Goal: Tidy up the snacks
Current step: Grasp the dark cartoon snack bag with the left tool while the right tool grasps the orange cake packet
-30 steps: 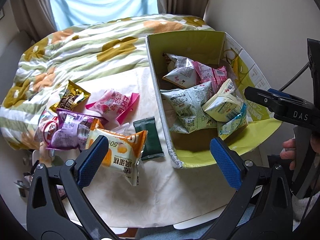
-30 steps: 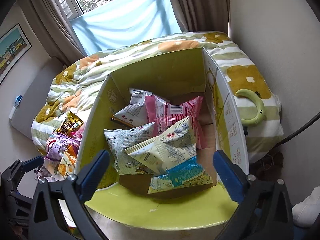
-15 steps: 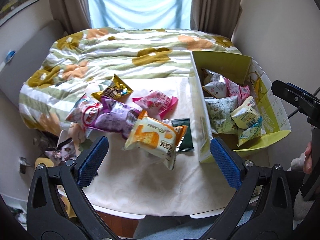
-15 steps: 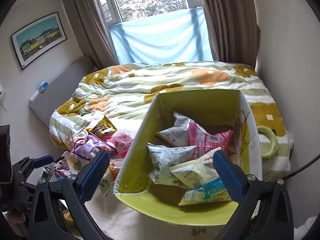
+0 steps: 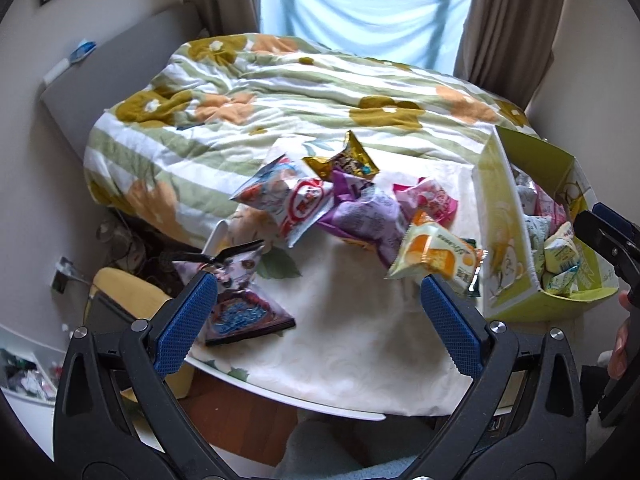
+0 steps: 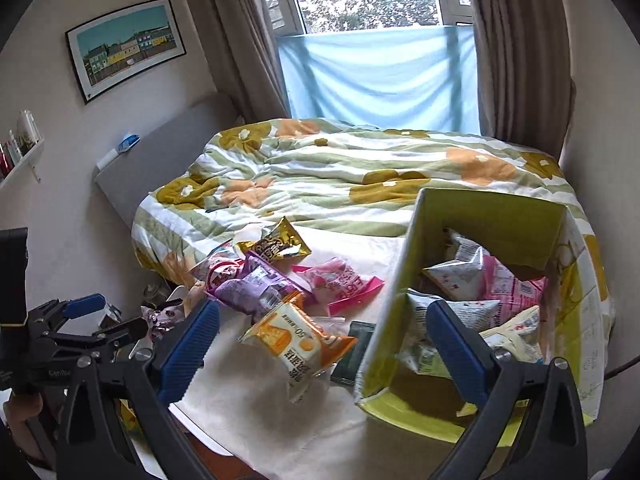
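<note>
Sitting in the box (image 6: 486, 216) are several packets already, while a loose pile of snacks (image 5: 360, 216) waits on the surface (image 5: 340, 344), both tools (image 5: 316, 300) (image 6: 320, 328) spread and empty

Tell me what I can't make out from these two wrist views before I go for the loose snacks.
- Dark green flat packet: mostly hidden by the orange-and-white snack bag and the yellow-green cardboard box wall, both views.
- Box bottom: covered by snack bags, right wrist view.
- Dark printed packet at the table edge: partly behind the left gripper finger, left wrist view.
- Packet print: too small and blurred.
</note>
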A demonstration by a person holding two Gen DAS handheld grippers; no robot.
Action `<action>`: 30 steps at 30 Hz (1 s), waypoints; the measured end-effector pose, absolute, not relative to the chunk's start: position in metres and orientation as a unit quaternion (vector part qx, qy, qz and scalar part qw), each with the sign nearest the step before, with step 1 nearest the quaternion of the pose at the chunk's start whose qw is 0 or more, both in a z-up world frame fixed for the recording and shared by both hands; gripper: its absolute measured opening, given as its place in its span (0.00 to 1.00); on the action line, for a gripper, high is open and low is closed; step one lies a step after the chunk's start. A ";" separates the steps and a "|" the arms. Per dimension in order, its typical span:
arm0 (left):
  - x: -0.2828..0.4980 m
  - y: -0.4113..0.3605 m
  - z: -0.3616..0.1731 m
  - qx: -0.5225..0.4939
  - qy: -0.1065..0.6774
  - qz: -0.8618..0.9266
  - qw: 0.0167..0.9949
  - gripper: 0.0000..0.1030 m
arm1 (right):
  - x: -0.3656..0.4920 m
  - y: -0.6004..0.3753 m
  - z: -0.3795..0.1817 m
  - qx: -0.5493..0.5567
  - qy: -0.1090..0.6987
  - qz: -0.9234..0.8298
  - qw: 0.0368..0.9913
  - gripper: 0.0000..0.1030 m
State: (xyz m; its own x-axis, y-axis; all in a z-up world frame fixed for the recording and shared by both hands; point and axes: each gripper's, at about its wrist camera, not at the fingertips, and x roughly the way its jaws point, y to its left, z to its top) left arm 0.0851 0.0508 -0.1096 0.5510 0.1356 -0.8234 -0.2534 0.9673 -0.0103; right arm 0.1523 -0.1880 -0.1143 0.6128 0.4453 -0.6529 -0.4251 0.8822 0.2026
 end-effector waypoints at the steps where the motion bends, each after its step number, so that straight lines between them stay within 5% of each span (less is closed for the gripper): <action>1: 0.084 0.062 -0.114 -0.069 0.463 0.119 0.876 0.98 | 0.155 -0.180 -0.118 0.005 0.372 0.248 0.895 1.00; 15: 0.094 0.151 -0.231 -0.163 0.514 0.209 0.816 0.97 | 0.197 -0.108 -0.200 -0.150 0.439 0.321 0.826 1.00; 30: 0.127 0.148 -0.290 -0.159 0.546 0.247 0.785 0.74 | 0.211 -0.098 -0.238 -0.230 0.476 0.361 0.768 0.94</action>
State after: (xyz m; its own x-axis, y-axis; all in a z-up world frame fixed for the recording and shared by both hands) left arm 0.1266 0.1484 -0.2899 0.2826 0.2135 -0.9352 -0.5614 0.8273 0.0192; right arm 0.2114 -0.0979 -0.2377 0.2869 0.3351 -0.8974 -0.7731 0.6342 -0.0103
